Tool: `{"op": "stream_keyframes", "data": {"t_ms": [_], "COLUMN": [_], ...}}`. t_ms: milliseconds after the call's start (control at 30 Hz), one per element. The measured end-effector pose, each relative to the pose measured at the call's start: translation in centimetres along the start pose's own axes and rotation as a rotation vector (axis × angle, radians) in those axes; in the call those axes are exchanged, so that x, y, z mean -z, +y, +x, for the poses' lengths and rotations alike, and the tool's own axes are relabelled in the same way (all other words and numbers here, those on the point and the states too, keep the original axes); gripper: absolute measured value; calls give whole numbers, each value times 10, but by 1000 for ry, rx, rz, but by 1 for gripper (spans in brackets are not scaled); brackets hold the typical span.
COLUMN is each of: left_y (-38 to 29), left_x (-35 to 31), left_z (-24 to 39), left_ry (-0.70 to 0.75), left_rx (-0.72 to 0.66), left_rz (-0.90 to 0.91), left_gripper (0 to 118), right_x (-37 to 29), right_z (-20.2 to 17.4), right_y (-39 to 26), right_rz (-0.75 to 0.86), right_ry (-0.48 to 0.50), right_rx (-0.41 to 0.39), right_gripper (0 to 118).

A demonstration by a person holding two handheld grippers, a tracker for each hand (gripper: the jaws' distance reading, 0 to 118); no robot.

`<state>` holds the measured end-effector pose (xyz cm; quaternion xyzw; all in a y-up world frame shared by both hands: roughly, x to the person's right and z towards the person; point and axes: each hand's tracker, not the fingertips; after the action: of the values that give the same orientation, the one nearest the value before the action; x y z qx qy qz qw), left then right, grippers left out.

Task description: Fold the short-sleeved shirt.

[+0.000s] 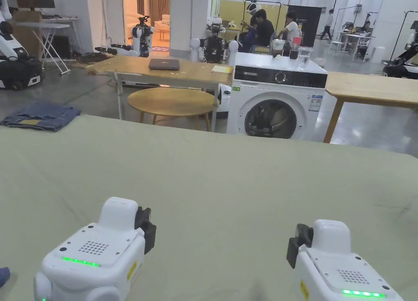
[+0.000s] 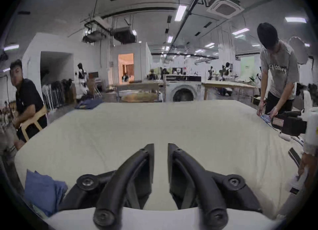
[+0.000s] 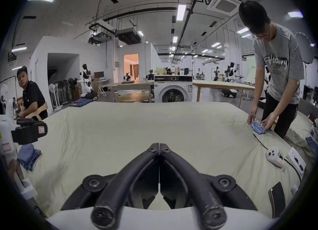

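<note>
Left hand-held gripper point(image 2: 160, 149) gapes slightly over the sheet point(image 2: 172, 123); right hand-held gripper point(image 3: 159, 145) pinched closed, empty.

Pale green sheet point(image 1: 228, 179) covers the table; two white grippers, left gripper point(image 1: 96, 253) and right gripper point(image 1: 339, 265), with green lights; blue folded denim point(image 1: 41, 116).

Two grippers, left point(image 2: 160, 149) and right point(image 3: 159, 145), over one sheet-covered table point(image 1: 228, 179); one washing machine point(image 1: 274, 103) beyond it.
</note>
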<state>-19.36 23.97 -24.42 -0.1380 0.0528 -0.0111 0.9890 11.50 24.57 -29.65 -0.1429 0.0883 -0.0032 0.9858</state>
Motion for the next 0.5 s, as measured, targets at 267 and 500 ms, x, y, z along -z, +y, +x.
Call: {"op": "stream_keyframes", "data": {"t_ms": [267,500], "left_y": [-8,-9], "left_x": [-5,-14], "left_z": [3,2], "left_ry": [44,43], "left_rx": [-40,-62], "left_rz": [57,111], "left_gripper": [0,0], "right_x": [-4,-9], "right_z": [-10,-17], "right_y": [-1,-4], "right_rz": [49,78], "right_ry": [-2,2], "right_rx": [6,-10], "right_gripper": [0,0]}}
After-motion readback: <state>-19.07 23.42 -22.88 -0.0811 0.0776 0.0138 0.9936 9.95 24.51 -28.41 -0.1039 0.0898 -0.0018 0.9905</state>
